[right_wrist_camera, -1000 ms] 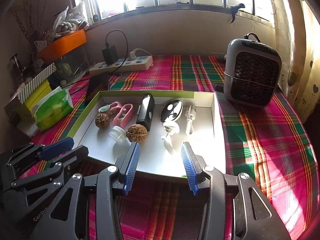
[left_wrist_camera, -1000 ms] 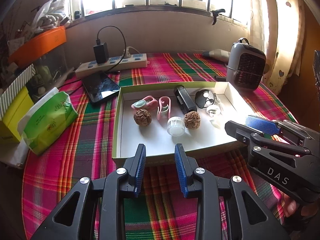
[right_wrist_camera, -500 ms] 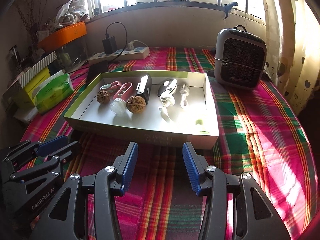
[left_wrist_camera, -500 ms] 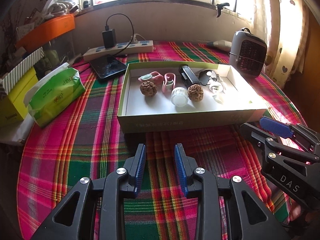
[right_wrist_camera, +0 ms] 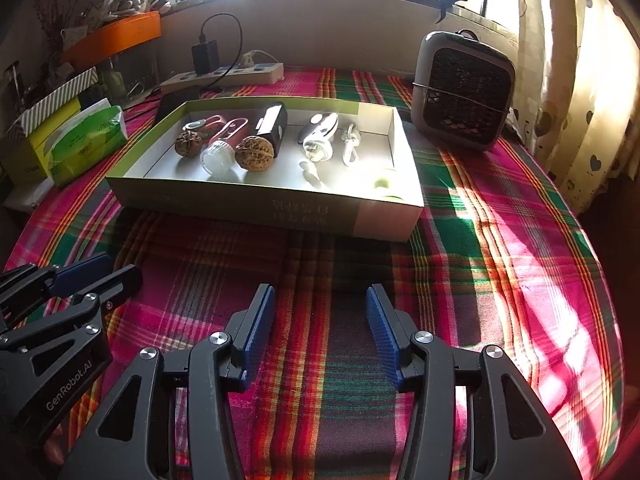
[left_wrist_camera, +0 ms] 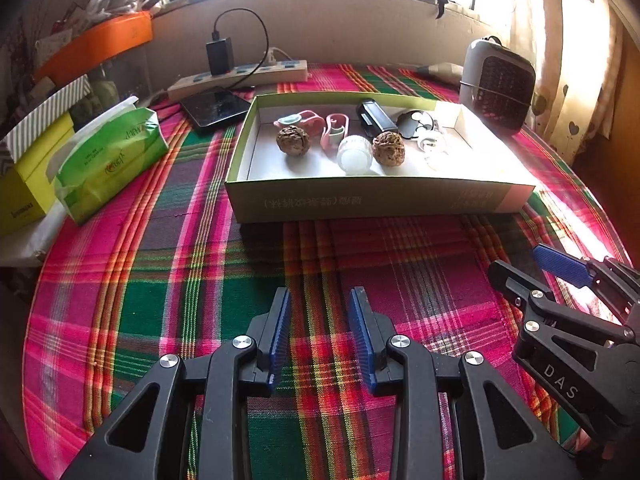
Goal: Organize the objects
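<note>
**Both grippers empty and short of the box; sorted items sit inside**

Landmark: the shallow green-edged box in the middle of the plaid tablecloth.

Contents, all in the box's far half: two walnuts, with a small clear jar lying between them. Behind these, two pink clips near the far wall and a black rectangular item beside them. Toward the box's right end, a dark oval piece and some small white parts; what they are I cannot make out. The near half of the box floor is bare. Judgement: items are gathered in a row so they stay sorted, with room left at the front.

Grippers: left gripper stands parted with nothing between its blue pads; only cloth shows in the gap. Right gripper is likewise released and empty; its jaws have just been opening a little wider. Both sit on the near side of the box, well apart from it, over open cloth. Judgement: neither is committed to a pick.

Surroundings: left of the box, a green tissue pack and a yellow carton. Behind the box, a dark phone and a power strip with a plugged charger. Right of and behind the box, a small grey heater.

Obstruction: the box's near wall stands between grippers and contents, so any reach must go over it. Walnuts and jar lie close together; likely tight for the pads.
</note>
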The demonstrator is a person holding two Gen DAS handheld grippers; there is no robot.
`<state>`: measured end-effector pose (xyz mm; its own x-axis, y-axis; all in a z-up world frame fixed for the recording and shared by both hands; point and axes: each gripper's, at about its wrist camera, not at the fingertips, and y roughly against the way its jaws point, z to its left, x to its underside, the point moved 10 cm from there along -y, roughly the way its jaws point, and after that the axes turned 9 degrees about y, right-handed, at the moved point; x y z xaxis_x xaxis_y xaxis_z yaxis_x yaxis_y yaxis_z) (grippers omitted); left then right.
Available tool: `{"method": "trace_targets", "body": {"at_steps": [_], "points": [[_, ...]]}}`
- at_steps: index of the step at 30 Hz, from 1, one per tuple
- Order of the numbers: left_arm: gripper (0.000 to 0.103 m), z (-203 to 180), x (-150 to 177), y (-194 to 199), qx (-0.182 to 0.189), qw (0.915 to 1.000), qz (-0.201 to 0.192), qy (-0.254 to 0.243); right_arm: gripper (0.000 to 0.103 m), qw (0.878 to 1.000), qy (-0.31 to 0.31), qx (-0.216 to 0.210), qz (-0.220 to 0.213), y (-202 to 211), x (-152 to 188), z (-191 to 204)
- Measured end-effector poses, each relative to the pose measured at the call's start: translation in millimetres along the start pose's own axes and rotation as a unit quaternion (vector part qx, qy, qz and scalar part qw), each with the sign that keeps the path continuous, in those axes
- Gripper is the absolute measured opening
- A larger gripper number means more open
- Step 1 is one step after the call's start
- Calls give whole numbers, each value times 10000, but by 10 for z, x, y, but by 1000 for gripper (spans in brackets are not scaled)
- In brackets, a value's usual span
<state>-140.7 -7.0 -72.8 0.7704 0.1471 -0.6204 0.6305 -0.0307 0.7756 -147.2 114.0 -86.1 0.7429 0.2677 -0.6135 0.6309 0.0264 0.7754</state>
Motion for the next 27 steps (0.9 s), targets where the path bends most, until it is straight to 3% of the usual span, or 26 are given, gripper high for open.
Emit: {"method": "trace_targets", "body": {"at_steps": [5,14,27], "points": [[29,-1,6,11,-58,10000,-66,34,59,9998,-194,-74,47,7,51,-43],[29,-3,1,10,-49,10000,-60,44,66,9996,-240,-161,77,-6,53,-32],[29,-5,0,8,-48,10000,-58,45,68,9996,-216,-162,84,-10,57,-25]]}}
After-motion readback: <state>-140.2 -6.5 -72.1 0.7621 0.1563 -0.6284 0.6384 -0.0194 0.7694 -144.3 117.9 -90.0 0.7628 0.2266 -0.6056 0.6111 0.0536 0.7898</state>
